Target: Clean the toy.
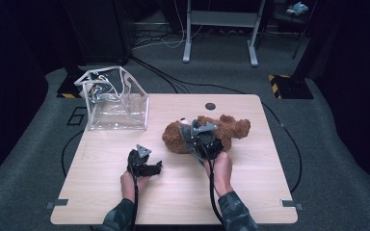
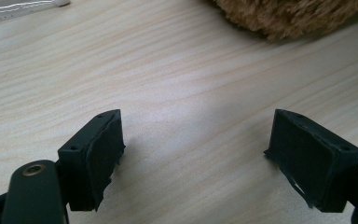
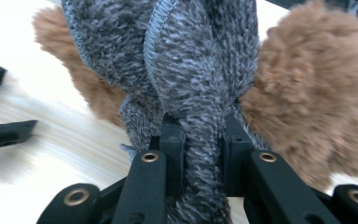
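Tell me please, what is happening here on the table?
A person works with tongs in each hand. The right tongs are shut on the grey cloth of a brown teddy lying on the table. The left tongs are open, holding nothing, near the teddy. A clear bag stands at the far left.

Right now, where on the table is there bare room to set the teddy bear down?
Bare wood lies along the near edge of the table, in the near right corner, and left of the left gripper below the clear bag. It is crowded mid-table, where the right gripper pinches the teddy bear.
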`<control>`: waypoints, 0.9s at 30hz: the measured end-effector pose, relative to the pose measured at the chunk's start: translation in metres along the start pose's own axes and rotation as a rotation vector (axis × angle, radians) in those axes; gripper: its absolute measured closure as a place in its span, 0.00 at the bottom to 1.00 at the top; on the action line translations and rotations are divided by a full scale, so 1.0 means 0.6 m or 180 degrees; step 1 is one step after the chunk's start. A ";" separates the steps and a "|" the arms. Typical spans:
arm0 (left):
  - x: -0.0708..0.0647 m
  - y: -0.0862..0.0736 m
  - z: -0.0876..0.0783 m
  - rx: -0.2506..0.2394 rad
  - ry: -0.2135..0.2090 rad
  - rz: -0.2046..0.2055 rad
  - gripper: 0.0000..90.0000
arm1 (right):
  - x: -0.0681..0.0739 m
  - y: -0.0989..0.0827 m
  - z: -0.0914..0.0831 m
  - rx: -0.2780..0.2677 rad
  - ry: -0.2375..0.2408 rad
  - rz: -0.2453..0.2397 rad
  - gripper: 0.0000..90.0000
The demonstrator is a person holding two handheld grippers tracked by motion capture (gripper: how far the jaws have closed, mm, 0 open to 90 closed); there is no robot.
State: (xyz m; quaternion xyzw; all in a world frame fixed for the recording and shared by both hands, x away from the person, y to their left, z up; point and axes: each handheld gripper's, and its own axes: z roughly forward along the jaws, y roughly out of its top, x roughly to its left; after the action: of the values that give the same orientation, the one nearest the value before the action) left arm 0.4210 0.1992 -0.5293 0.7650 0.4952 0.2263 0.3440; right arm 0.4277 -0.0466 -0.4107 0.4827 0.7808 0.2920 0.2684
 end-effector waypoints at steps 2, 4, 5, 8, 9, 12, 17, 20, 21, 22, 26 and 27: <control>0.000 0.000 0.000 -0.0001 0.0000 -0.0002 0.20 | -0.020 -0.006 -0.012 -0.0057 -0.0041 0.0106 0.83; 0.000 0.000 0.000 -0.0002 0.0000 -0.0004 0.20 | -0.025 -0.007 -0.015 -0.0082 -0.0048 0.0118 0.83; 0.000 0.000 0.000 -0.0003 0.0000 -0.0003 0.20 | -0.032 -0.009 -0.020 -0.0104 -0.0057 0.0127 0.83; 0.000 0.000 0.000 -0.0004 0.0001 -0.0004 0.20 | -0.050 -0.017 -0.034 -0.0166 -0.0121 0.0213 0.83; 0.000 0.000 0.000 -0.0002 -0.0001 -0.0004 0.20 | -0.058 -0.025 -0.040 -0.0185 -0.0089 0.0241 0.83; 0.000 0.000 0.000 -0.0003 0.0000 -0.0006 0.20 | -0.057 -0.035 -0.039 -0.0161 0.0022 0.0248 0.83; 0.000 0.000 0.000 -0.0002 -0.0001 -0.0004 0.20 | -0.049 -0.069 -0.020 0.0046 0.0199 0.0214 0.83; 0.000 0.000 0.000 -0.0001 -0.0003 -0.0004 0.20 | -0.052 -0.093 -0.009 0.0163 0.0216 0.0232 0.83; 0.000 0.000 0.000 -0.0001 -0.0005 -0.0003 0.20 | -0.055 -0.100 -0.007 0.0178 0.0196 0.0219 0.83; 0.000 0.000 0.000 0.0000 -0.0005 -0.0002 0.20 | -0.061 -0.107 -0.007 0.0209 0.0184 0.0263 0.83; 0.000 0.000 0.000 -0.0006 -0.0009 -0.0006 0.20 | -0.091 -0.128 -0.010 0.0254 0.0099 0.0385 0.83; 0.000 0.000 0.000 -0.0005 -0.0009 -0.0005 0.20 | -0.101 -0.133 -0.012 0.0252 0.0063 0.0422 0.83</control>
State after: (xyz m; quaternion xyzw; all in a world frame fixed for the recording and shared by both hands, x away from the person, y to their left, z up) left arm 0.4209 0.1991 -0.5295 0.7646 0.4952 0.2253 0.3455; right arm 0.3985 -0.1319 -0.4544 0.5408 0.7607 0.2827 0.2215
